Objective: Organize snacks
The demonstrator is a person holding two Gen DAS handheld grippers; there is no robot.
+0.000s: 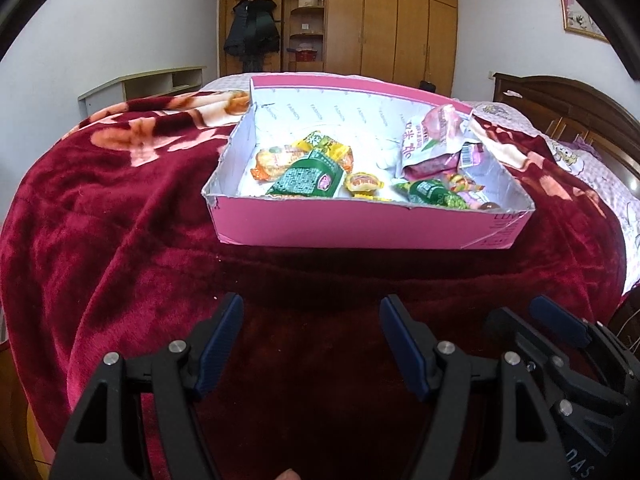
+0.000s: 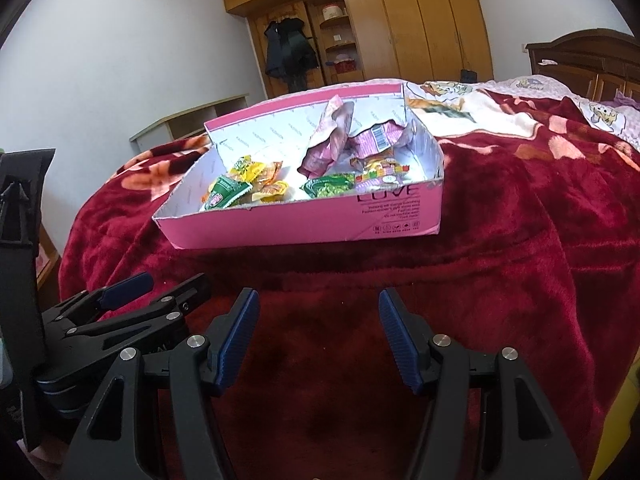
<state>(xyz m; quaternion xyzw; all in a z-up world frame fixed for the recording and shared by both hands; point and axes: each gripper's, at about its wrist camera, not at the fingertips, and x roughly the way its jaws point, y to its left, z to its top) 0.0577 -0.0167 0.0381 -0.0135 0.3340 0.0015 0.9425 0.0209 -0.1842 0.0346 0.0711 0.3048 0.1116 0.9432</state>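
Note:
A pink cardboard box (image 1: 360, 226) with a white lining sits on the red blanket, also in the right wrist view (image 2: 304, 224). It holds several snack packets: a green packet (image 1: 306, 178), yellow and orange packets (image 1: 280, 156), and a big pink bag (image 1: 432, 140) at its right end, which also shows in the right wrist view (image 2: 336, 136). My left gripper (image 1: 312, 344) is open and empty, low over the blanket in front of the box. My right gripper (image 2: 316, 340) is open and empty beside it, to the right.
The red floral blanket (image 1: 120, 208) covers a bed. A dark wooden headboard (image 1: 568, 104) stands at the right and a wooden wardrobe (image 1: 380, 20) behind. A low pale shelf (image 1: 152, 84) stands by the left wall.

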